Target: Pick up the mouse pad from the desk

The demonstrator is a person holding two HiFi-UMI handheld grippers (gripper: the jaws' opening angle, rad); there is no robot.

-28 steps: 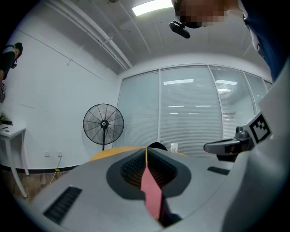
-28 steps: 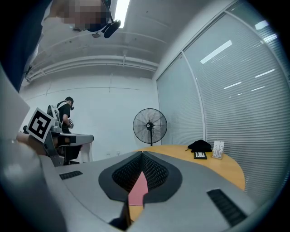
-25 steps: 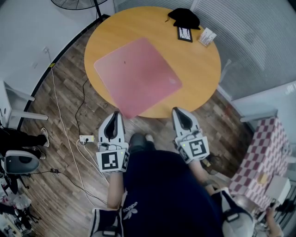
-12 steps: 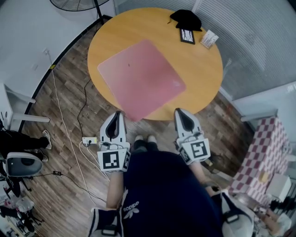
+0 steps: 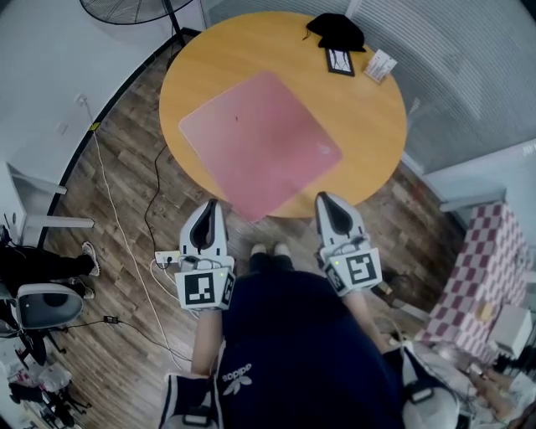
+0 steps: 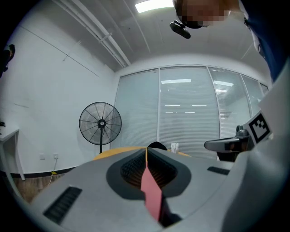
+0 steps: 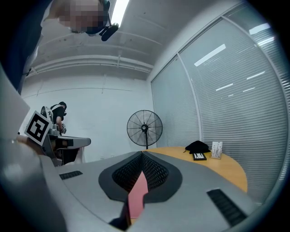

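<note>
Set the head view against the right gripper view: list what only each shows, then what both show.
Head view only: the whole pink mouse pad lying flat on the round table, and the cables on the floor. Right gripper view only: the ceiling and its light strip. Both: the round table, the black item at its far side, the left gripper.
</note>
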